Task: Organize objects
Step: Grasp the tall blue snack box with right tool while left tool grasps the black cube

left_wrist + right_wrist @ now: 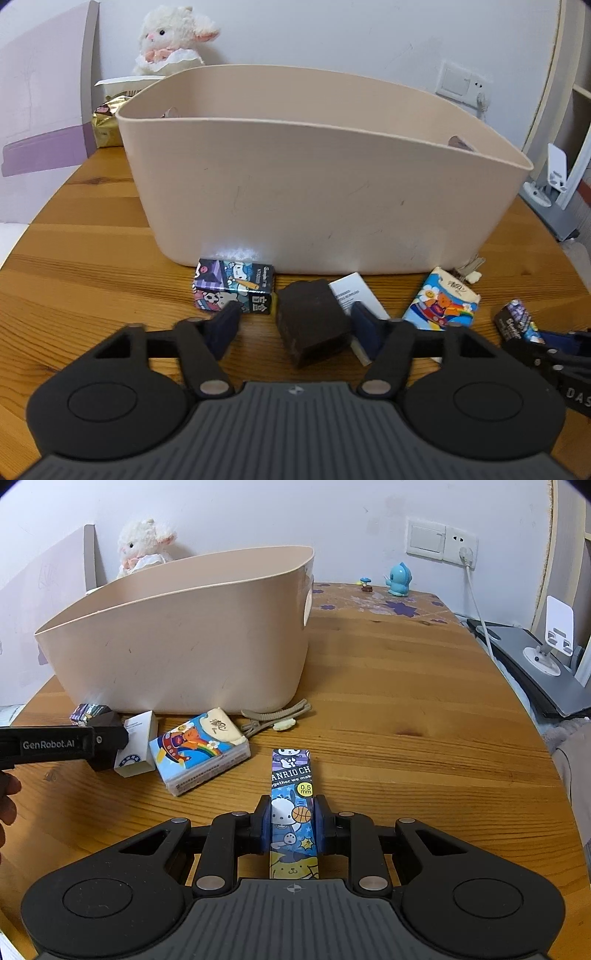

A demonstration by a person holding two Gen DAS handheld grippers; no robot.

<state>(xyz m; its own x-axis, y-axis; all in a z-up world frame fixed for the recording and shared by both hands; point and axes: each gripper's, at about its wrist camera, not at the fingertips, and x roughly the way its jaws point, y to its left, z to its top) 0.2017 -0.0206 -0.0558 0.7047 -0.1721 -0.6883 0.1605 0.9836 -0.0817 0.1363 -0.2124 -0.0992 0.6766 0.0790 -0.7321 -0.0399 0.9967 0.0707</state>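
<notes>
Squarely between right claw [293,825] pads: pen box [293,812].

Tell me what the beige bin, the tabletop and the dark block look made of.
Beige bin: likely matte plastic, smooth, thin-rimmed, faintly scuffed. Tabletop: wood or wood veneer, visible grain and knots, slight sheen. Dark block: unclear, perhaps dense foam or sponge; rough, dull brown surface.

L gripper [293,325] jaws wide around dark block [312,325].

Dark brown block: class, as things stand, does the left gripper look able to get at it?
Probably yes. The left gripper is open, its fingers either side of the dark brown block; only the white box crowds one side.
</notes>
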